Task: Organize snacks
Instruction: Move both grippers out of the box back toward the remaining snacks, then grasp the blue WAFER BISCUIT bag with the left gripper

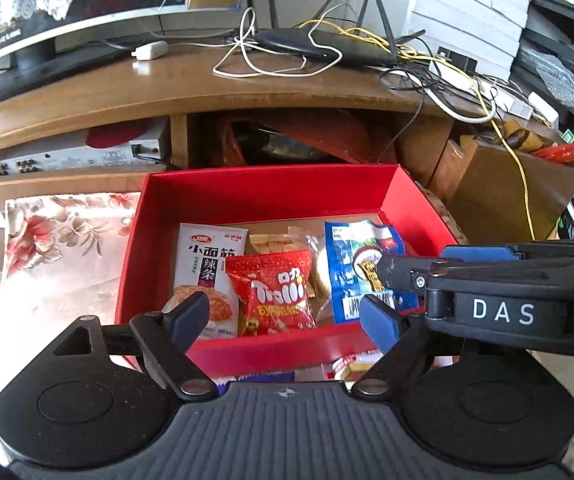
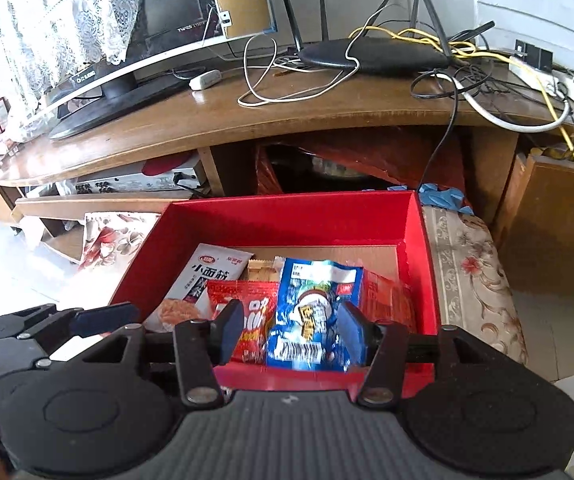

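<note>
A red box (image 1: 271, 196) (image 2: 287, 220) sits on a floral cloth and holds several snacks. Inside are a white noodle-snack packet (image 1: 207, 264) (image 2: 207, 276), a red Trolli packet (image 1: 275, 292) (image 2: 253, 312), a blue packet (image 1: 351, 272) (image 2: 315, 304) and wafers (image 1: 275, 242). My left gripper (image 1: 285, 320) hovers over the box's near wall, open and with nothing between its fingers. My right gripper (image 2: 291, 330) is open astride the blue packet, which lies in the box; a gap shows beside the left pad (image 2: 231, 330). Its body (image 1: 503, 312) crosses the left wrist view at right.
A wooden TV stand (image 1: 167, 92) behind the box carries a monitor (image 1: 47, 20), a router (image 1: 327, 46) and tangled cables. Cardboard boxes (image 1: 507, 192) stand to the right. More small packets (image 1: 351, 366) lie in front of the box. The floral cloth (image 2: 467, 272) extends on both sides.
</note>
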`<state>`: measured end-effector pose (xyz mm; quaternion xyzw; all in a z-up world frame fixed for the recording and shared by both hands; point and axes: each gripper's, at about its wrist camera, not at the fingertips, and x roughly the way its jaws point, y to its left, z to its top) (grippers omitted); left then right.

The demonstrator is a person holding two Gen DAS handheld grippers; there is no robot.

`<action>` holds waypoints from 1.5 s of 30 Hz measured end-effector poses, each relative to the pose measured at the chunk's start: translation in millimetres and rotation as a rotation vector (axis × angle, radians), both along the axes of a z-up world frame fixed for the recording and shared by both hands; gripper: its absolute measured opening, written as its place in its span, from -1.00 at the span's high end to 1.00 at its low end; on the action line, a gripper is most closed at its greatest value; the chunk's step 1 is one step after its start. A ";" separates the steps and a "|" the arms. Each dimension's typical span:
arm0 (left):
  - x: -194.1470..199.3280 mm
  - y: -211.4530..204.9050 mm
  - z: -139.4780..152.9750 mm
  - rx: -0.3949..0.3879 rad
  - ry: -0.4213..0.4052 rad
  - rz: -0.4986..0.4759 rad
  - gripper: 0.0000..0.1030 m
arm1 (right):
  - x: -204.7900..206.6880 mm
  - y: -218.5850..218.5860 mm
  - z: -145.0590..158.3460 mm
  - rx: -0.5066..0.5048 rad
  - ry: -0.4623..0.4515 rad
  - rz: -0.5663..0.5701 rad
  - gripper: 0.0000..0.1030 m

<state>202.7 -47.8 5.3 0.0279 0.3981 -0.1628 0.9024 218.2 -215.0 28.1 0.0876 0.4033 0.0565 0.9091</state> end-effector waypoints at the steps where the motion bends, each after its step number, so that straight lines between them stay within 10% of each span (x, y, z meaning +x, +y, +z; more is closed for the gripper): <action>1: -2.9 -0.8 0.2 0.005 0.000 -0.003 -0.68 | -3.3 0.2 -0.1 0.002 0.001 0.001 -0.14; 26: -41.1 0.3 -17.6 0.058 0.046 -0.011 -0.73 | -46.0 1.3 -18.2 0.022 0.070 0.016 -0.21; 45: -13.5 12.5 -65.5 -0.014 0.293 0.119 -0.82 | -45.4 -7.6 -31.2 0.033 0.128 0.013 -0.22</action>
